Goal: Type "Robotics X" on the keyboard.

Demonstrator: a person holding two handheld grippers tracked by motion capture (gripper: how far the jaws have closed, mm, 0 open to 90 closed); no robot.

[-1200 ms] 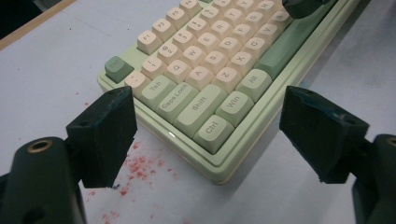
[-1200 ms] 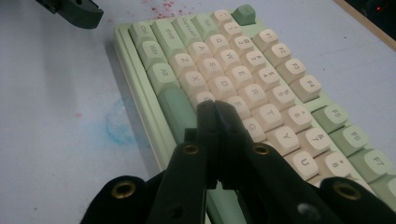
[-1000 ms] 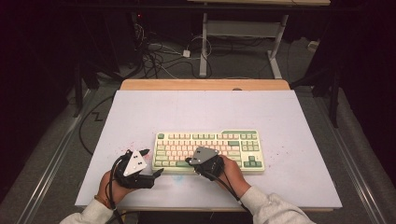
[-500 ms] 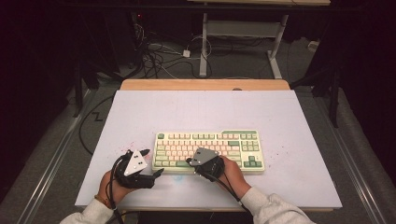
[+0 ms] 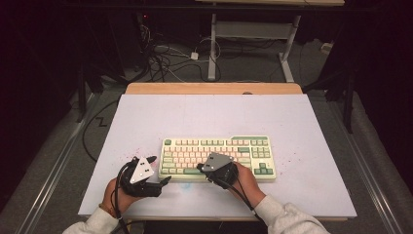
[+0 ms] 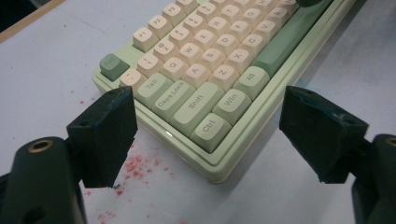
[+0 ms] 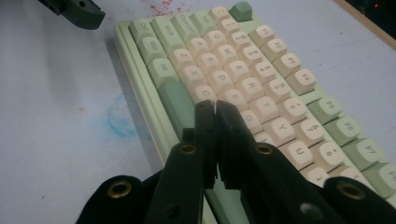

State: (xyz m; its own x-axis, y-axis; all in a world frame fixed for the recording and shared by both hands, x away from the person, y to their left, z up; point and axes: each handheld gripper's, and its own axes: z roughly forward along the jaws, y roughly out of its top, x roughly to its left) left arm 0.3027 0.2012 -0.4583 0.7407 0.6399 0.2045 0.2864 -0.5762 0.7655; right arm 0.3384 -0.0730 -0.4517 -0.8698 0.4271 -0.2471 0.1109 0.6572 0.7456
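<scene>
The green-and-cream keyboard (image 5: 217, 157) lay on the white table (image 5: 311, 122). The right gripper (image 7: 215, 106) hovered over its lower letter rows, jaws pressed together and holding nothing, their tips just above the keys beside the spacebar (image 7: 175, 100). The left gripper (image 6: 205, 135) stood just off the keyboard's near left corner, jaws spread wide and empty, with the Ctrl key (image 6: 210, 127) ahead between them.

The keyboard (image 6: 219, 88) is smooth matt plastic — its case edge faintly glossy (pale green) — on a matt, stained table (image 5: 311, 122).
</scene>
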